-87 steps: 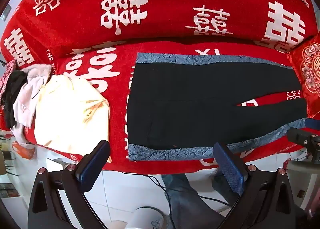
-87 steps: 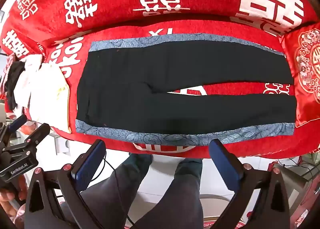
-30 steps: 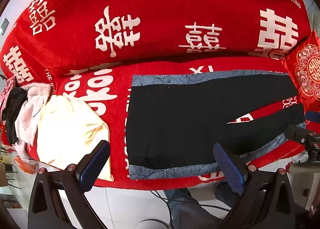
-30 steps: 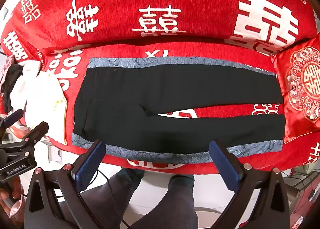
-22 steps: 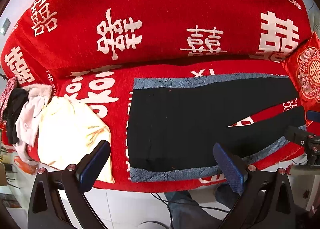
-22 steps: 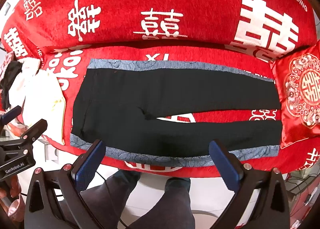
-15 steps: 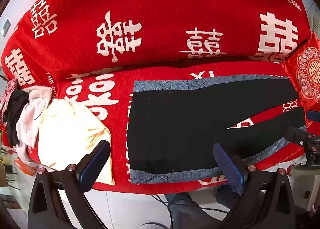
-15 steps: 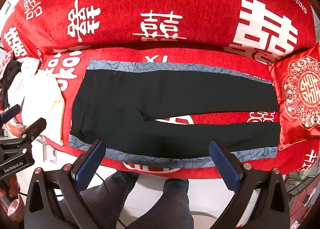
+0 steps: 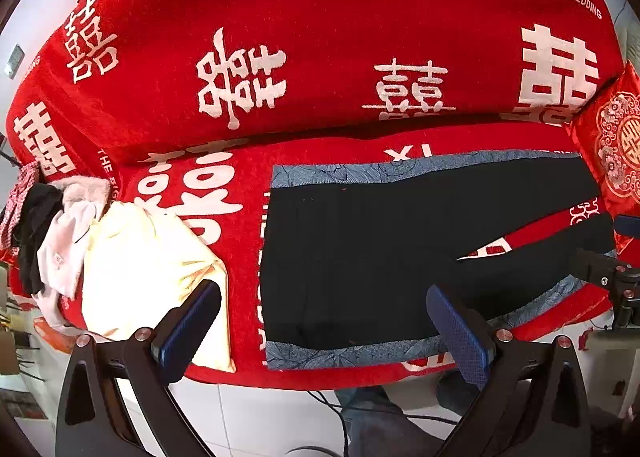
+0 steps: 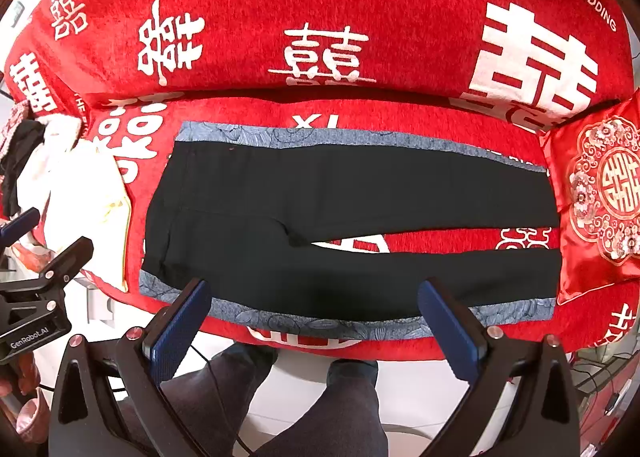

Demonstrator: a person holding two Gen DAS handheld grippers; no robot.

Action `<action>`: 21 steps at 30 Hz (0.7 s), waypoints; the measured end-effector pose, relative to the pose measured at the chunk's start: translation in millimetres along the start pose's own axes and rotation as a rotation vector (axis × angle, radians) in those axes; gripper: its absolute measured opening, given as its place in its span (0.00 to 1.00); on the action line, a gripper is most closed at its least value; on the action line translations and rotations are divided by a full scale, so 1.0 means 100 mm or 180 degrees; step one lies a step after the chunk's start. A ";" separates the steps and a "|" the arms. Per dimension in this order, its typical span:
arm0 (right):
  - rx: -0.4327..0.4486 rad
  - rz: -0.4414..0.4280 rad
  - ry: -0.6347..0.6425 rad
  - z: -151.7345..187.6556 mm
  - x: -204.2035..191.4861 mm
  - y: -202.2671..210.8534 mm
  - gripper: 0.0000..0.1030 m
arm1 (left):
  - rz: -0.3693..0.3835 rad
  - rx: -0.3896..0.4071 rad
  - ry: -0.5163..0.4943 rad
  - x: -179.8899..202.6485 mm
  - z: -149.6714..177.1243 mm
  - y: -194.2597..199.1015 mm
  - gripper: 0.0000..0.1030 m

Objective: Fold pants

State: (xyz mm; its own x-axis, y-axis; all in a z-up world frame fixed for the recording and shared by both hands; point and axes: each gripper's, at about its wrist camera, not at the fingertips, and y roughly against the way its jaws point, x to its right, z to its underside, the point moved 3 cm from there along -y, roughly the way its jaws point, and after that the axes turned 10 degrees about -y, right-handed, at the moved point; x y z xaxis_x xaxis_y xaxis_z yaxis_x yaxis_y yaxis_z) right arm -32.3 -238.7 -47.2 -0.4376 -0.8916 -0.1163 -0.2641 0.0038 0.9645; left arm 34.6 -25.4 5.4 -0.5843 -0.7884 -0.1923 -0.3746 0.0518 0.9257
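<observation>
— Nearest the cameras?
— The left gripper (image 9: 324,327) and right gripper (image 10: 316,315), both with jaws wide apart, holding nothing, hovering at the sofa's (image 10: 320,17) front edge.
— And the pants (image 10: 320,217)?
— Spread flat on the seat just beyond, waistband left, legs running right toward a red cushion (image 10: 600,197) — pale clothes (image 9: 140,265) heaped at the left.

Bright, even, diffuse light throughout; sharp focus mid-frame. Strong fisheye bending toward the edges, black vignette in every corner. Overexposed, nearly detail-less pale yellow garment (image 9: 148,277) at the left edge of the red character-printed sofa cover (image 9: 320,57). Flat black trousers (image 10: 352,217) too dark for folds to register. Soft shadow along the backrest crease.
</observation>
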 end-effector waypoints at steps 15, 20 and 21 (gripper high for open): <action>-0.0127 -0.0284 0.0049 -0.02 0.07 -0.13 1.00 | -0.0192 -0.0100 0.0118 0.02 0.04 0.01 1.00; -0.0212 -0.0473 0.0016 -0.01 0.30 -0.18 1.00 | -0.0257 -0.0246 0.0313 0.10 0.10 0.00 1.00; -0.0225 -0.0495 0.0004 -0.01 0.35 -0.19 1.00 | -0.0275 -0.0275 0.0366 0.12 0.11 0.00 1.00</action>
State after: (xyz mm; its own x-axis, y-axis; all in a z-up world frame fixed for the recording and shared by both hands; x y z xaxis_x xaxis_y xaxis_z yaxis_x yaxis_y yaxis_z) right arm -42.2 -270.6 -69.0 -0.3950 -0.8795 -0.2652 -0.2675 -0.1660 0.9491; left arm 19.8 -27.9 -0.3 -0.4646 -0.8528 -0.2385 -0.3536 -0.0682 0.9329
